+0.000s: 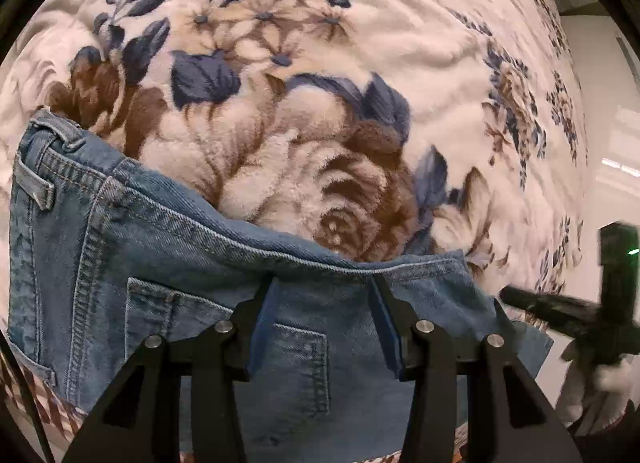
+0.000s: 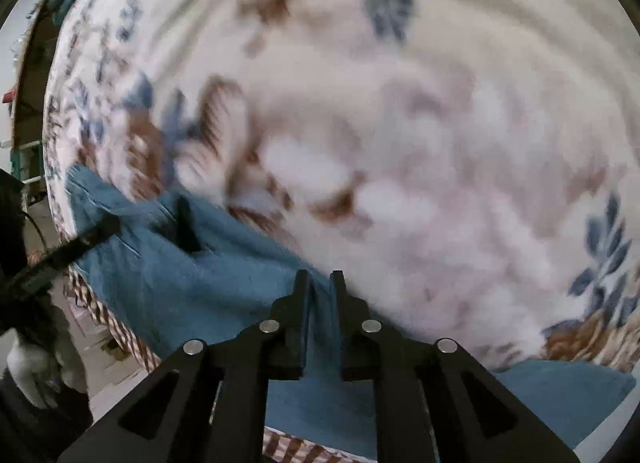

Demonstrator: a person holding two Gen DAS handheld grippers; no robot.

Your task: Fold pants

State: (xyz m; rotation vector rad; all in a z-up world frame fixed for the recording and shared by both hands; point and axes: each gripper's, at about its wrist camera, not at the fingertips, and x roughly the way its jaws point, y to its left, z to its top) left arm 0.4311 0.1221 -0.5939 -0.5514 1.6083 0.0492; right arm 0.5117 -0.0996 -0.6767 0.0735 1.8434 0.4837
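Blue denim pants (image 1: 160, 263) lie at the near edge of the bed, back pocket up; in the right wrist view the pants (image 2: 168, 283) are blurred. My left gripper (image 1: 322, 289) stands open, its fingers spread over flat denim just short of the stitched edge. From the right wrist view, the left gripper (image 2: 144, 225) has both fingertips down on the cloth. My right gripper (image 2: 320, 279) is shut on a narrow ridge of denim that fills the gap between its pads. From the left wrist view its finger (image 1: 520, 297) meets the raised right corner of the pants.
A plush cream blanket (image 1: 320, 83) with blue and brown flowers covers the bed beyond the pants. A brown checked sheet (image 2: 120, 327) shows at the bed's near edge, with floor below. White-gloved hands (image 1: 600, 383) hold the grippers.
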